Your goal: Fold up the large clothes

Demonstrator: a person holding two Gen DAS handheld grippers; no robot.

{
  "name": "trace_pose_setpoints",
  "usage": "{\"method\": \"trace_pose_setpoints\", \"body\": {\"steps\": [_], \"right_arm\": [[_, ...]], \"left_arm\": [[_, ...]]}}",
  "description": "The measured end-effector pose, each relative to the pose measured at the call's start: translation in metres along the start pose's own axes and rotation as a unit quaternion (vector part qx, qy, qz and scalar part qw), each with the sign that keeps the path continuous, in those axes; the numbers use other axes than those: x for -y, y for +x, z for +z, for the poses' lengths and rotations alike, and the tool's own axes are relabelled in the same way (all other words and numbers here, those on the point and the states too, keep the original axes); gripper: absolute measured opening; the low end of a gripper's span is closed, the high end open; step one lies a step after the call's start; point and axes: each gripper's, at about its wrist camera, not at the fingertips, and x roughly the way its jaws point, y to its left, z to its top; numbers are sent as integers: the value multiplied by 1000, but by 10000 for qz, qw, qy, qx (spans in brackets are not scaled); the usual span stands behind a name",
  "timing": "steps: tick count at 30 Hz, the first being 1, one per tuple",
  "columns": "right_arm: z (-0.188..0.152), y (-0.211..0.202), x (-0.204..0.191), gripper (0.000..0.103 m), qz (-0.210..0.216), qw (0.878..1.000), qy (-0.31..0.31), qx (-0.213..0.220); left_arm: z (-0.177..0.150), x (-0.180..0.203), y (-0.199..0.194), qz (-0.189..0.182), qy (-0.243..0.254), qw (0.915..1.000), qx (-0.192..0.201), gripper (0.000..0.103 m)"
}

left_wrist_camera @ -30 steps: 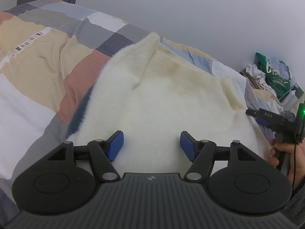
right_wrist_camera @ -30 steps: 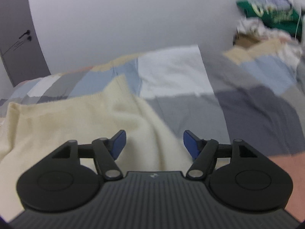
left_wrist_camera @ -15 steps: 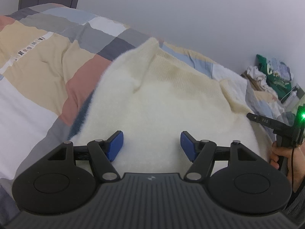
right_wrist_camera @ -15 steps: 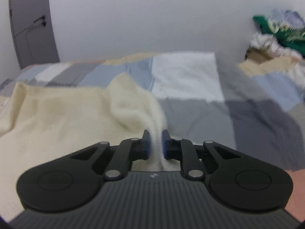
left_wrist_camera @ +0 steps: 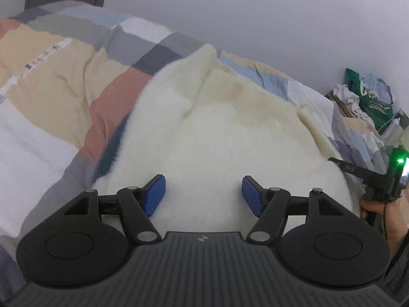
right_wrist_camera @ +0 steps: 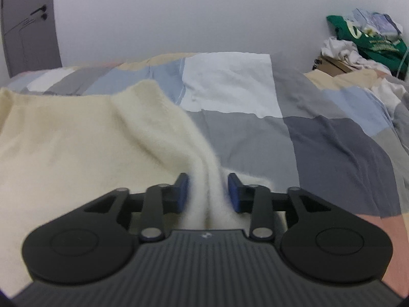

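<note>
Sweater (left_wrist_camera: 230,138), cream and fluffy, lies on the patchwork bed (right_wrist_camera: 319,138). Its right edge bunches up between the jaws of the right gripper (right_wrist_camera: 208,192), which are opening. The left gripper (left_wrist_camera: 203,195) hovers spread wide over the near hem, pinching nothing.

A patchwork duvet of grey, beige, blue, white and pink squares (right_wrist_camera: 332,138) covers the bed; a grey door (right_wrist_camera: 28,25) stands by the white wall (right_wrist_camera: 179,12), and a heap of clothes topped with green fabric (right_wrist_camera: 368,43) sits at the right.
</note>
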Motion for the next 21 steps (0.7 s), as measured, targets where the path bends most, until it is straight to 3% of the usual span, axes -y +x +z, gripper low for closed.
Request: {"method": "trace_pose_setpoints", "body": {"steps": [7, 10, 12, 15, 19, 21], "right_arm": [[8, -41, -1, 48, 349, 9973, 501, 416], [5, -59, -5, 48, 511, 9956, 619, 486], [-1, -74, -7, 48, 836, 9907, 960, 475], [-15, -96, -16, 49, 1488, 9782, 1434, 213], [-39, -119, -30, 49, 2221, 9575, 1826, -246], [-48, -125, -38, 51, 2290, 9542, 1853, -531]], "left_arm": [[-12, 9, 15, 347, 385, 9986, -106, 72], [-13, 8, 10, 336, 324, 9989, 41, 72], [-16, 15, 4, 467, 438, 9978, 154, 72], [-16, 26, -8, 617, 567, 9962, 245, 72], [-21, 33, -34, 416, 334, 9977, 408, 72], [-27, 40, -47, 286, 271, 9983, 422, 72]]}}
